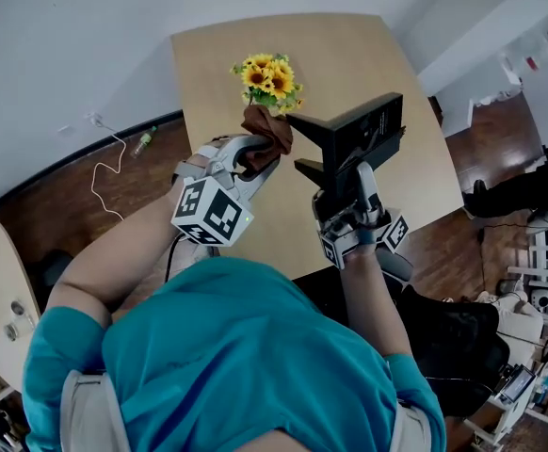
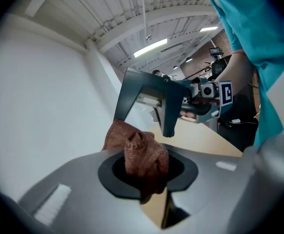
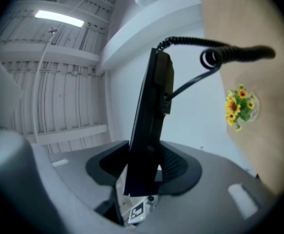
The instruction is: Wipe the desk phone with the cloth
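My right gripper is shut on the lower edge of the black desk phone and holds it tilted up above the table. In the right gripper view the phone stands edge-on between the pads of that gripper, and its coiled cord trails off to the right. My left gripper is shut on a bunched brown cloth, which lies just left of the phone's upper corner. From the left gripper, the cloth sticks up out of the jaws, with the phone close behind it.
A small bunch of yellow artificial sunflowers stands on the light wooden table just beyond the cloth. A white cable lies on the dark floor at left. A black chair is at my right.
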`<state>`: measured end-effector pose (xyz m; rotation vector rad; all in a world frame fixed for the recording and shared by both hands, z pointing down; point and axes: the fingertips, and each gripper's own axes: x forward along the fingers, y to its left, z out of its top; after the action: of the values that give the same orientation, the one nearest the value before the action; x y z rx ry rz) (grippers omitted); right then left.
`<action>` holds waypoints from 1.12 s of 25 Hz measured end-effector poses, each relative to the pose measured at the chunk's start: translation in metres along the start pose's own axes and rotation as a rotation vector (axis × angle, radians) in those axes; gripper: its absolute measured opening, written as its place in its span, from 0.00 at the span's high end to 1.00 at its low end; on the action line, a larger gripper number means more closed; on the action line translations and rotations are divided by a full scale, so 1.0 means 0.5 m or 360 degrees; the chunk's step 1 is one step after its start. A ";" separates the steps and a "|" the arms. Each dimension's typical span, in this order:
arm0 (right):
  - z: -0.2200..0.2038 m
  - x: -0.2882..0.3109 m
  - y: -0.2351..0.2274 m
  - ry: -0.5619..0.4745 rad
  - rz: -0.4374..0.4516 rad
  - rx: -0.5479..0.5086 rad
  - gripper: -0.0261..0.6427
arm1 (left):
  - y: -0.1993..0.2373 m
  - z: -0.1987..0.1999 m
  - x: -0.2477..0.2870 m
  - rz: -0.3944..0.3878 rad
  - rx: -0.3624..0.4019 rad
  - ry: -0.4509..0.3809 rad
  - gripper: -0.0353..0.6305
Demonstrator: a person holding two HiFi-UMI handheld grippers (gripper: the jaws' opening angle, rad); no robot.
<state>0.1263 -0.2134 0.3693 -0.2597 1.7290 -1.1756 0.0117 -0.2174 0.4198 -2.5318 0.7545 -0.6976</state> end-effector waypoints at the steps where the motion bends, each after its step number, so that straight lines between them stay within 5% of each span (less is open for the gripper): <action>1: 0.002 0.002 0.003 0.0004 0.0006 -0.0016 0.68 | -0.003 -0.008 0.000 -0.0011 -0.0007 -0.0001 0.82; 10: 0.019 -0.008 -0.053 0.0022 -0.0270 -0.0162 0.68 | -0.100 0.134 -0.040 -0.0108 0.0128 -0.0301 0.82; 17: -0.005 0.006 -0.055 0.0047 -0.0267 -0.0147 0.69 | -0.141 0.081 0.000 -0.0169 0.0329 -0.0154 0.82; 24: -0.052 -0.007 -0.013 0.0320 -0.0182 -0.0283 0.69 | -0.122 -0.085 0.007 -0.0283 -0.0129 0.0117 0.82; 28: -0.085 -0.059 -0.033 0.0606 -0.0279 -0.0371 0.69 | -0.053 -0.145 -0.040 -0.0290 -0.0309 0.0113 0.82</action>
<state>0.1011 -0.1782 0.4020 -0.3507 2.2199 -1.2044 -0.0336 -0.2019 0.4838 -2.7915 0.6478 -0.8132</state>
